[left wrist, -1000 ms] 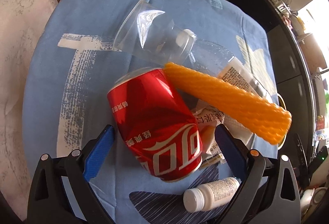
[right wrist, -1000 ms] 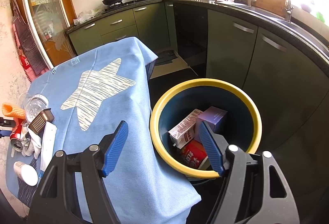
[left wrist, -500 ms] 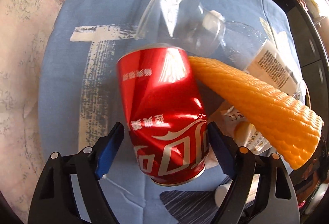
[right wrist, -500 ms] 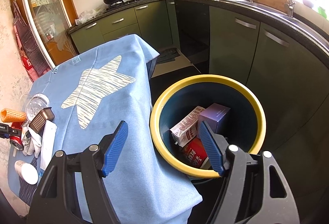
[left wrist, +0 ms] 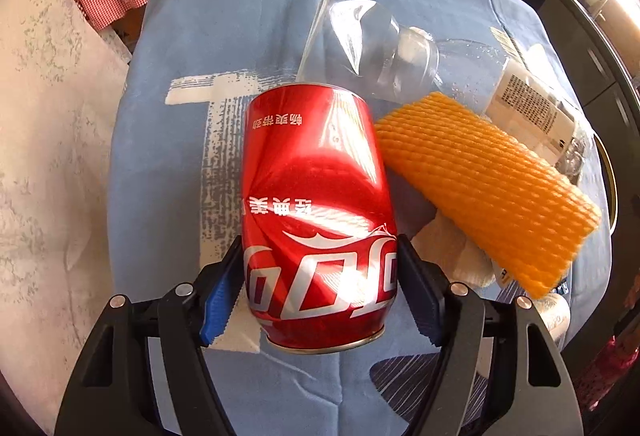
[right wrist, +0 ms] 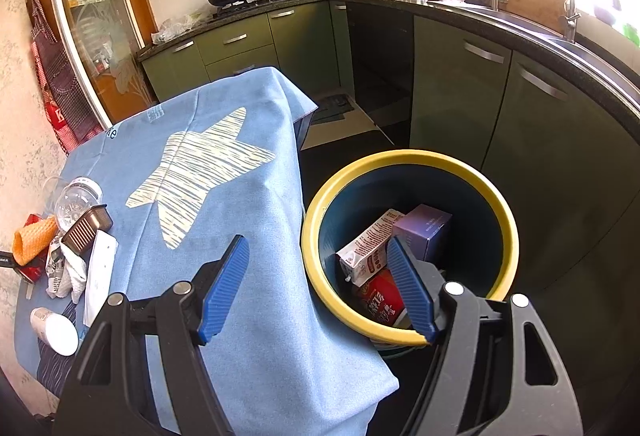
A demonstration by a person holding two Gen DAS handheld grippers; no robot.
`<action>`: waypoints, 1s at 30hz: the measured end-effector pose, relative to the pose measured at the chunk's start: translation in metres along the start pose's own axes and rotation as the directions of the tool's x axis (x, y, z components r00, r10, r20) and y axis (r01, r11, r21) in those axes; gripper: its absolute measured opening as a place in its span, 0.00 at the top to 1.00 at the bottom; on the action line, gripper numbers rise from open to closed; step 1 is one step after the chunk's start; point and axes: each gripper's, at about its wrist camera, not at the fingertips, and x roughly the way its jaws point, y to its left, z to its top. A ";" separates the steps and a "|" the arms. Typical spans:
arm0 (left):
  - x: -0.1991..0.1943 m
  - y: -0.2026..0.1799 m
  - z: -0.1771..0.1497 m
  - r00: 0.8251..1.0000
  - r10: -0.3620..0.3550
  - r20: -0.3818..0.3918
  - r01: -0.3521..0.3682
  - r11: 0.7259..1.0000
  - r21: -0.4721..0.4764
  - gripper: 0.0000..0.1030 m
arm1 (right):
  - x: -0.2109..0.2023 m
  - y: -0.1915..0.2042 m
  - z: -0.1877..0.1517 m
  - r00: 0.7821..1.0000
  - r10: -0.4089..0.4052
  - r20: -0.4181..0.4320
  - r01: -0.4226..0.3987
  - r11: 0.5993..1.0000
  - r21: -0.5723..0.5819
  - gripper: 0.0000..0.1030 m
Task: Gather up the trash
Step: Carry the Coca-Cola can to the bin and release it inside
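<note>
One dented red cola can (left wrist: 320, 220) lies on its side on the blue cloth of the tabletop (left wrist: 208, 47), its base end toward me, and my left claw (left wrist: 320, 288) has just been closing around that end: both blue pads (left wrist: 218, 300) now sit flush against the can's flanks, so I take it as gripped, though it is not lifted off the cloth. Just beside the can on one side an orange foam net sleeve (left wrist: 484, 187) lies slanted across a crumpled white wrapper (left wrist: 456, 256), and beyond the can's far end a clear plastic cup (left wrist: 360, 43) lies tipped over, with a clear bottle bearing a white label (left wrist: 532, 107) next to it. A small white capped bottle (left wrist: 556, 316) peeps out near the tabletop's edge. My right claw (right wrist: 320, 288) hangs well apart from all that, over the corner of the cloth, its blue pads spread wide with nothing between them. Beside that corner stands the yellow-rimmed bin (right wrist: 496, 195), dark blue inside, already holding a white carton (right wrist: 364, 252), a purple box (right wrist: 424, 232) and a red packet (right wrist: 380, 302). Green kitchen cabinets (right wrist: 452, 91) curve behind the bin
</note>
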 end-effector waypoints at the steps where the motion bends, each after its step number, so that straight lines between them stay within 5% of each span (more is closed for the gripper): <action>1: -0.003 0.000 -0.002 1.000 0.000 0.010 0.000 1.000 0.001 0.30 | 0.000 0.001 0.000 1.000 0.000 -0.001 0.000 1.000 -0.001 0.34; 10: -0.050 0.001 -0.021 0.992 -0.006 0.122 0.000 0.999 0.051 0.30 | 0.001 0.005 -0.002 1.000 0.007 -0.011 -0.007 1.000 -0.009 0.34; 17: -0.097 -0.048 -0.023 0.976 -0.072 0.205 0.027 0.977 0.214 0.30 | -0.010 -0.003 -0.003 1.000 -0.005 0.017 0.005 1.000 0.015 0.34; 21: -0.118 -0.102 -0.017 0.961 -0.166 0.220 0.080 0.931 0.355 0.30 | -0.024 -0.021 -0.006 0.998 -0.041 0.042 0.038 0.997 0.061 0.34; 30: -0.126 -0.235 -0.003 0.929 -0.354 0.102 0.224 0.762 0.607 0.30 | -0.057 -0.085 -0.027 0.986 -0.154 0.064 0.138 0.970 0.198 0.34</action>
